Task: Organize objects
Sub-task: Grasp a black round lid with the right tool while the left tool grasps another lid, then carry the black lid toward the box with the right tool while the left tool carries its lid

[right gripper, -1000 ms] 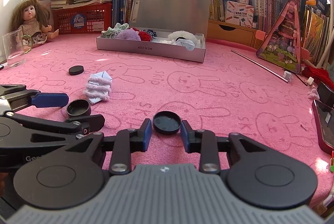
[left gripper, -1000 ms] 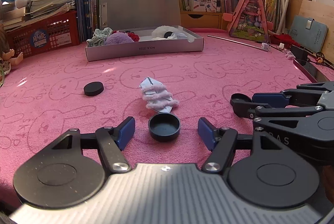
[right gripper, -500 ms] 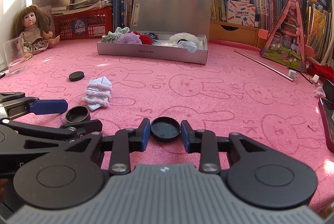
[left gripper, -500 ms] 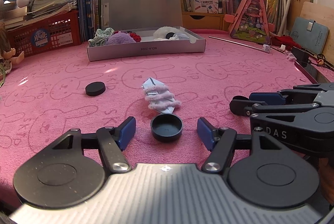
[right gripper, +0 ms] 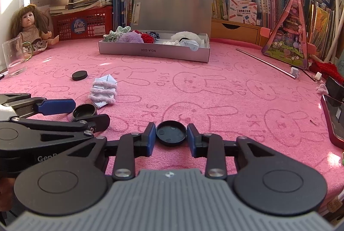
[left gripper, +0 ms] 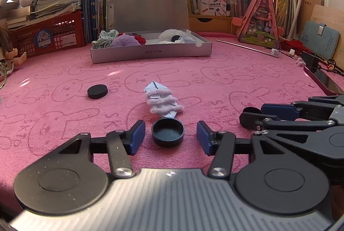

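the left gripper jaws are closing around, not yet touching, an upturned black cap; centre it while the right gripper jaws are clamping a second cap.

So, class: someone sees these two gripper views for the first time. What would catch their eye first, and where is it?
Probably the pink rabbit-print cloth that covers the whole table, and the two small black caps on it: the right gripper is shut on one cap, while the left gripper straddles the other cap, whose hollow faces up, with gaps at both pads. Behind, mid-table, an open grey box holds fluffy hair ties.
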{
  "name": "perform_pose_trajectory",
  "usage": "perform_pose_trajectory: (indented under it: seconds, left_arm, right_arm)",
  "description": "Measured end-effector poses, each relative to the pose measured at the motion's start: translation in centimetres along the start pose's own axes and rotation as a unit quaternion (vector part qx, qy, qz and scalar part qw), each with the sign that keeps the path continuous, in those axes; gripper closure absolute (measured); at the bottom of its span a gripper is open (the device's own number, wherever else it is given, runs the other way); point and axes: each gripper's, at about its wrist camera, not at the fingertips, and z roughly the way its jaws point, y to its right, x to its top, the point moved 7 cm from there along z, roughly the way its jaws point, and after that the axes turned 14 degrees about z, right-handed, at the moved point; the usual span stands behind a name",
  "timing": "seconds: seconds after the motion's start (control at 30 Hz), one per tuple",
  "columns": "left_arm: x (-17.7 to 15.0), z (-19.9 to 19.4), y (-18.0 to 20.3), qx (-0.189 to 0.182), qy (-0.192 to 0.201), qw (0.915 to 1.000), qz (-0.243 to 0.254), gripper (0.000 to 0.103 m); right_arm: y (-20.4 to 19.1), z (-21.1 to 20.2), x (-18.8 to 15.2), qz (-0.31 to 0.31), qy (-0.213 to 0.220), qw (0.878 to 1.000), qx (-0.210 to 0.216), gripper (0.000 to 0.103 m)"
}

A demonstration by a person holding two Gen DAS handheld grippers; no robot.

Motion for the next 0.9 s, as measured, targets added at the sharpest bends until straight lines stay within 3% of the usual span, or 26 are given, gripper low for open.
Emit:
perform_pose_trajectory:
  seconds: [0.1, 0.9]
  left_arm:
    - [0.1, -0.1, 0.2, -0.007, 0.002, 1.0, -0.004, 0.067]
    - [3.2, 0.4, -2.2, -0.005, 0.026, 0.9987, -0.043, 0.066]
  right_arm:
    - [-0.5, 0.0, -0.1, -0.005, 0.0, 1.0, 0.003, 0.066]
    - [-1.0, 1.3, 3.0, 0.035, 0.012, 0.999, 0.019, 0.066]
